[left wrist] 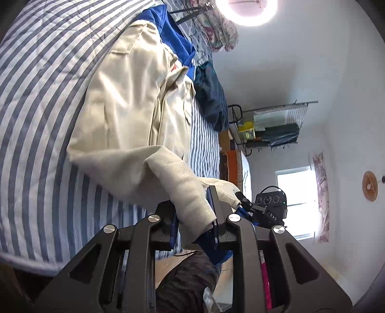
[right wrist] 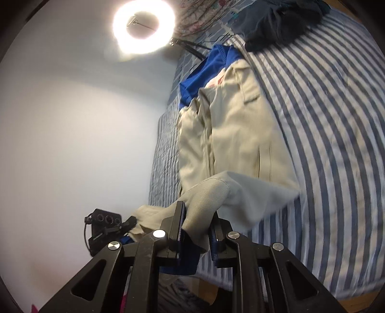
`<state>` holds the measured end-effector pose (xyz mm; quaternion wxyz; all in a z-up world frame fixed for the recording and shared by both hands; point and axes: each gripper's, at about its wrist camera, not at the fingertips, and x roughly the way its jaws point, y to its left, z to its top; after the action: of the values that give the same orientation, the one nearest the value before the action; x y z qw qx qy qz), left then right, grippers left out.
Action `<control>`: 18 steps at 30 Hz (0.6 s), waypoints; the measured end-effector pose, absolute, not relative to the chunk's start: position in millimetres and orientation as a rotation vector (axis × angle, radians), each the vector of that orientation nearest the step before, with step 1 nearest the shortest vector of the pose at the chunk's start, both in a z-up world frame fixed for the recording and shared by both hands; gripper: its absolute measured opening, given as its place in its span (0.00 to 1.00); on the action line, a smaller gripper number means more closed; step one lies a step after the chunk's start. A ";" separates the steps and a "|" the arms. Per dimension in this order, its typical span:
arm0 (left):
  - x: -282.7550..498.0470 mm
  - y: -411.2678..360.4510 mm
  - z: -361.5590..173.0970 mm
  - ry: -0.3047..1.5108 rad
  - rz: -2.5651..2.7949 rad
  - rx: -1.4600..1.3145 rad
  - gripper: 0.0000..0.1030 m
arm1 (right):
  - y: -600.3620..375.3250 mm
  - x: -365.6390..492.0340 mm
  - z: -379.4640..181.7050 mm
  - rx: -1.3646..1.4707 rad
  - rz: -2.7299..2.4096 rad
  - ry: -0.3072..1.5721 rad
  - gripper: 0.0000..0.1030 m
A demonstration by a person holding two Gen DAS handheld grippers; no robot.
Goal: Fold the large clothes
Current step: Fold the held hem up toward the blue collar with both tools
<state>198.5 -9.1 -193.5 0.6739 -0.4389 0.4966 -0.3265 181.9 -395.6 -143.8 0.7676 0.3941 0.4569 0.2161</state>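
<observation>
The cream jacket (left wrist: pixel 125 101) with blue lining lies lengthwise on the striped bed (left wrist: pixel 36 120), its collar toward twelve o'clock. The left hand-held gripper (left wrist: pixel 192 216) is closed on one corner of the hem, lifted off the bed at six o'clock. The right hand-held gripper (right wrist: pixel 196 231) pinches the other hem corner, and a dark garment (right wrist: pixel 276 21) lies at one o'clock.
</observation>
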 end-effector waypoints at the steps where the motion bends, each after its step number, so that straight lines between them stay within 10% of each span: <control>1: 206.8 -10.0 -195.1 1.116 -0.736 -0.995 0.19 | -395.7 191.8 -142.9 0.851 0.456 0.995 0.16; 18: 287.6 -5.9 -250.4 1.137 -0.531 -1.061 0.20 | -404.7 296.3 -201.5 0.904 0.307 1.114 0.19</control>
<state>287.6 -5.9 -250.4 0.6810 -0.4730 0.5065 -0.2365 296.3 -404.7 -201.5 0.7429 0.4125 0.5082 0.1401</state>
